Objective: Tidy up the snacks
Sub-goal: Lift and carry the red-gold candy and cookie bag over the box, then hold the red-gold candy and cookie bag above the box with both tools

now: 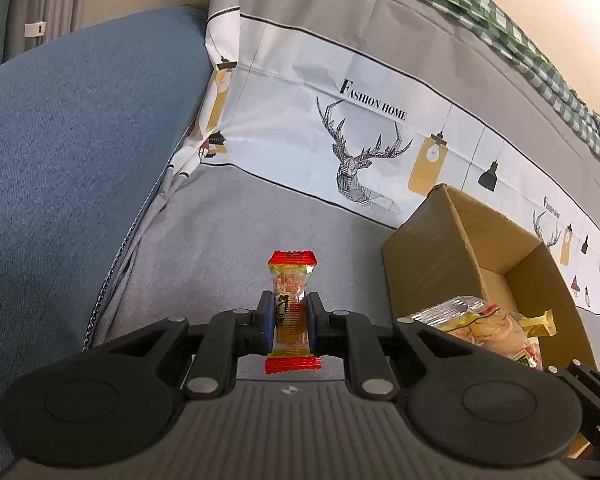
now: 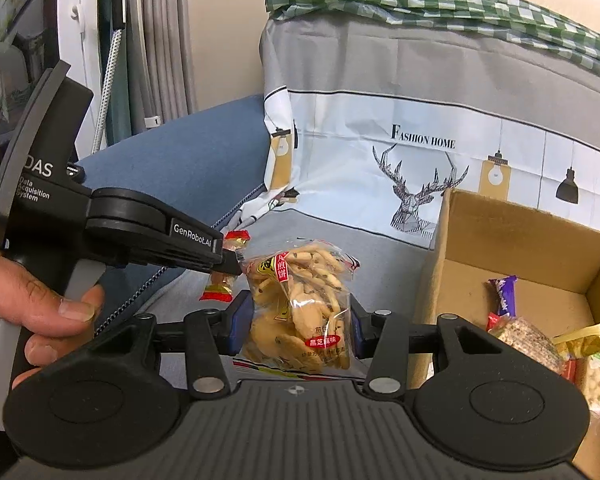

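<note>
Nearest the lens — the left gripper [image 1: 291,320], its blue pads clamped on the waist of a small red-ended candy [image 1: 293,304]. The candy is held lengthwise along the fingers, both crimped ends left free, so the narrow wrapper is pinched where it is firmest and cannot swivel. It is carried clear of the grey sofa seat [image 1: 228,232], with the cardboard box [image 1: 440,256] off to the right.

In the right wrist view the right gripper [image 2: 296,320] is closed on a clear bag of biscuit sticks [image 2: 300,304] — the jaws stand wider here because the bag is bulky, and the film is squeezed in at both sides. The bag is gripped low, its top standing up above the pads, which is judged to keep the loose contents from shifting.

The left gripper is also seen from the side in this view, gripped by a hand [image 2: 32,304], its tip just left of the bag with the candy in it.

The box stands open on the seat against the printed cover [image 2: 420,152]. A purple wrapper [image 2: 504,294], a speckled bar [image 2: 528,338] and a yellow packet [image 2: 588,338] already lie inside. Both held snacks are near the box but not yet over it; the box is judged to be the collecting place, and delivery remains to be done.
</note>
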The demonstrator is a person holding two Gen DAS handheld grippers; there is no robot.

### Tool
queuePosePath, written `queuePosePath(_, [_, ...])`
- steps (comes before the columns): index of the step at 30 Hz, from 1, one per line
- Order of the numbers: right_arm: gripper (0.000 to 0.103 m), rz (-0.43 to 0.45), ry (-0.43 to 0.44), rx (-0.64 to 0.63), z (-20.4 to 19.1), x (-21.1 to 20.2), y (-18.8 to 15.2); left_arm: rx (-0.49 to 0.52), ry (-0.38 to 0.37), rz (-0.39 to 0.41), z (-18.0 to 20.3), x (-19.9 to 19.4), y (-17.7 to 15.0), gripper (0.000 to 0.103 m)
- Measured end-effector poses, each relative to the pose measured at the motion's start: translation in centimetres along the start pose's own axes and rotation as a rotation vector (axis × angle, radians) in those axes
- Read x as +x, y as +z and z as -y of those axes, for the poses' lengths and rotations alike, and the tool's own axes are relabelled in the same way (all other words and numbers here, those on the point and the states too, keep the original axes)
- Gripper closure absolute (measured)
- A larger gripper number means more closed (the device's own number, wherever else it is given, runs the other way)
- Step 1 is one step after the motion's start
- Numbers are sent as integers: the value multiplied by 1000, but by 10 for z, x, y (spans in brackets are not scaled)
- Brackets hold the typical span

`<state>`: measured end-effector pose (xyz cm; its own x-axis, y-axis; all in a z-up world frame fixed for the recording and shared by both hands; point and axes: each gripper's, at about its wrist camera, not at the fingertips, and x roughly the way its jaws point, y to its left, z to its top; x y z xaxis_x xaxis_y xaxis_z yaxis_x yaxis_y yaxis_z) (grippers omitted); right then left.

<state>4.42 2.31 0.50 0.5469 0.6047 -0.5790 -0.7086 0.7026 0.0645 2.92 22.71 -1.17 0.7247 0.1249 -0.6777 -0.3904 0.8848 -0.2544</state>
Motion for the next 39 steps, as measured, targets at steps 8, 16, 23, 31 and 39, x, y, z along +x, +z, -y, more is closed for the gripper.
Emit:
queuePosePath(8, [54,43,-24,10,9,-15,4,12,-14,22,10,-7,2,86])
queuePosePath(16, [54,73,-54,39,30,-28,1,39,-35,44,26,-10,-1,86])
queuePosePath(23, [54,114,-84,71,53,-42,-2,57,-99,94,44,-23,-4,86])
queuePosePath(31, [54,148,-147,123,87,-56,-5,97,-217,168,82,-34,-8,86])
queuePosePath(39, [54,169,-238,197,124,-66,-12,192,-310,205,125,-34,-22,86])
